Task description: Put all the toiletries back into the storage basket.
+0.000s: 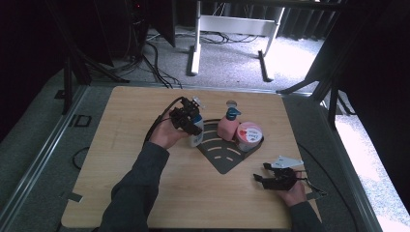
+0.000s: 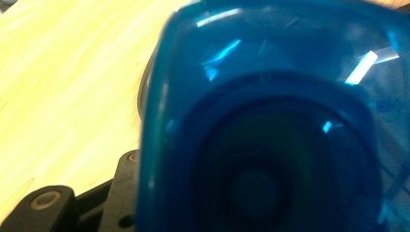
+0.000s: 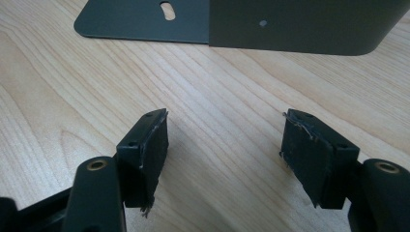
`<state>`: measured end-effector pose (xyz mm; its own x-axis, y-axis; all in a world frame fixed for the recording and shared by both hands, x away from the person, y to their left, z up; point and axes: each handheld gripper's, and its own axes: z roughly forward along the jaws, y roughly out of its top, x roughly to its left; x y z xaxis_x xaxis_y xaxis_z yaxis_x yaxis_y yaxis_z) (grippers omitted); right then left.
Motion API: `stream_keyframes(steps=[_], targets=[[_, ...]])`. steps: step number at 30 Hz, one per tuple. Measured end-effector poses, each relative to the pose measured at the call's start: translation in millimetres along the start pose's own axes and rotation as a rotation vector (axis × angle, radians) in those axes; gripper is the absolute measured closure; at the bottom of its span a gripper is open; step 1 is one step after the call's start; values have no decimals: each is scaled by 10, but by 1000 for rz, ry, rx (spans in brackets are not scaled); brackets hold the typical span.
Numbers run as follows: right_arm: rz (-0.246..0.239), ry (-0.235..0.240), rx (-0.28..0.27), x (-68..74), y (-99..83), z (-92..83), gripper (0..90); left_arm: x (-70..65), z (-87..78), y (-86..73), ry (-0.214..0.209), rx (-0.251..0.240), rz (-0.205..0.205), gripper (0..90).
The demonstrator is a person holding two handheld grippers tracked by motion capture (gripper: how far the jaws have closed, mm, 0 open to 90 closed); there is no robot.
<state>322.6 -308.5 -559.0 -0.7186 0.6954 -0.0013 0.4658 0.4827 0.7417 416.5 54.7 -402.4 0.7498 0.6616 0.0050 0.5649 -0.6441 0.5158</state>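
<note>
At the dark rack's (image 1: 223,155) left edge, the left gripper (image 1: 189,121) clamps a blue-capped bottle (image 2: 270,130); a loose squeeze could topple it. The right gripper (image 3: 225,145) rests with fingers apart, empty.

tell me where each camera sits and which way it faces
High view: above the person's side, facing forward and down on the table; both forearms, left gripper and right gripper show.
Left gripper view: on that gripper, pressed against a blue bottle.
Right gripper view: low over wood, open jaws, facing the dark rack.
Shared: the rack, in the high and right gripper views.
</note>
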Motion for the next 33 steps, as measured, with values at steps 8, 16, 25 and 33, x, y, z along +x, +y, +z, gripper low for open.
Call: stream_keyframes(steps=[8, 16, 25, 33], targets=[[0, 0, 0, -1, 0, 0, 330, -4, 42, 37, 4, -17, -12, 551], [0, 1, 0, 0, 0, 0, 330, -8, 82, 66, -1, -27, -21, 551], [0, 1, 0, 0, 0, 0, 330, -8, 149, 116, -3, -36, -10, 551], [0, 1, 1, -1, 0, 0, 329, 10, 201, 151, 5, -46, -12, 551]])
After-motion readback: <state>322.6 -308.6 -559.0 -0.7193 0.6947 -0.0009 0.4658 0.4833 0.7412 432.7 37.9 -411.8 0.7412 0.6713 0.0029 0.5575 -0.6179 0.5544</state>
